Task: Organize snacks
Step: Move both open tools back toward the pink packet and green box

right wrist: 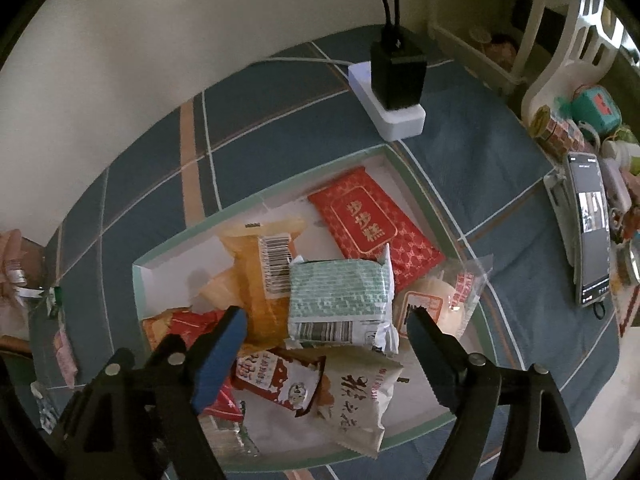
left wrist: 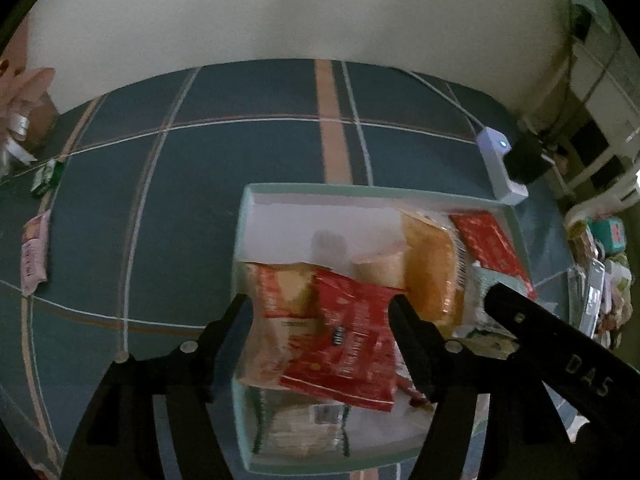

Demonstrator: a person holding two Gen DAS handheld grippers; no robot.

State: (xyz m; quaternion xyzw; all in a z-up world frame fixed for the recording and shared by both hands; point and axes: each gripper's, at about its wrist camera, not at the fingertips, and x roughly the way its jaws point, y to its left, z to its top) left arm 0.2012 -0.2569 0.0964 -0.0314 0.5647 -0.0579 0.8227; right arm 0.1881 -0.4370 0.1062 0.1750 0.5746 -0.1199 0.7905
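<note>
A shallow pale-green box (left wrist: 360, 190) (right wrist: 280, 192) holds several snack packets on the blue plaid tablecloth. My left gripper (left wrist: 320, 306) is above the box's near left part with its fingers on both sides of a red packet (left wrist: 344, 344), which looks held. My right gripper (right wrist: 326, 320) is open and empty above the box, over a green-and-white packet (right wrist: 340, 300). One of its fingers (left wrist: 520, 316) shows in the left wrist view. A red packet with gold writing (right wrist: 372, 220), an orange packet (right wrist: 260, 280) and a white packet (right wrist: 356, 396) lie in the box.
A pink packet (left wrist: 34, 256) and a small green packet (left wrist: 46, 176) lie loose at the cloth's left. A white power strip (right wrist: 388, 108) with a black adapter (right wrist: 396, 76) sits behind the box. A phone (right wrist: 592, 232) and clutter (right wrist: 576, 124) fill the right side.
</note>
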